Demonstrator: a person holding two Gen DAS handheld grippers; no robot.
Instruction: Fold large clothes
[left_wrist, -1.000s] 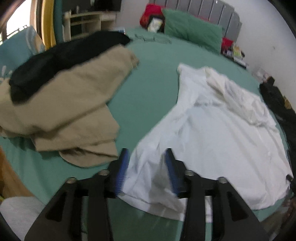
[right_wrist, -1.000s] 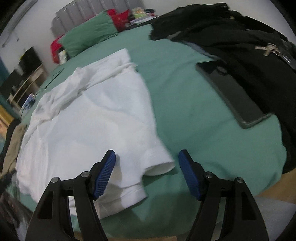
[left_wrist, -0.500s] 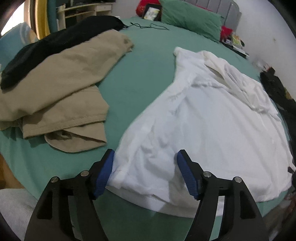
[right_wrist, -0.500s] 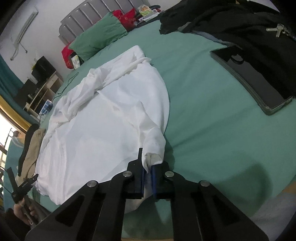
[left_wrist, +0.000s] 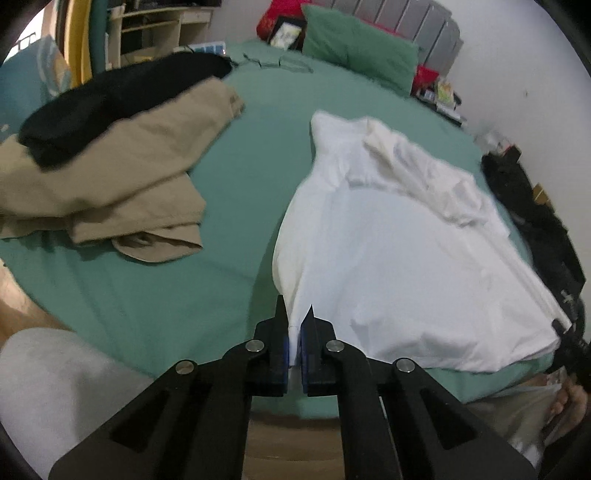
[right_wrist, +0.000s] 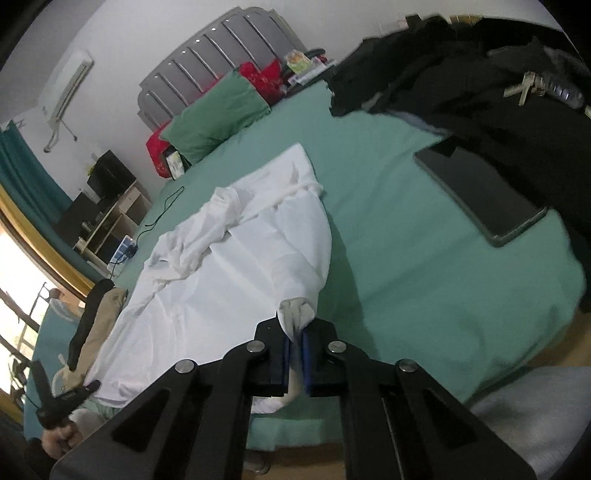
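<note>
A large white shirt (left_wrist: 406, 258) lies spread on the green bed (left_wrist: 240, 166), its collar end bunched toward the pillows. My left gripper (left_wrist: 294, 343) is closing on the shirt's near left corner, and its pads press on the cloth, which is pulled up into a ridge. In the right wrist view the same shirt (right_wrist: 240, 266) runs away to the left. My right gripper (right_wrist: 294, 343) is shut on the near right sleeve end, with a tuft of cloth sticking up above the jaws. Both held corners are raised off the sheet.
Folded beige clothes (left_wrist: 110, 192) with a black garment (left_wrist: 110, 99) on top lie left of the shirt. A dark flat tablet (right_wrist: 476, 195) and a black clothes pile (right_wrist: 498, 85) with keys (right_wrist: 524, 88) lie to the right. A green pillow (left_wrist: 358, 48) sits by the headboard.
The left jaws stood wide around the shirt's corner half a second ago and now pinch it. The right jaws closed on the sleeve earlier. Both have since lifted the cloth.
</note>
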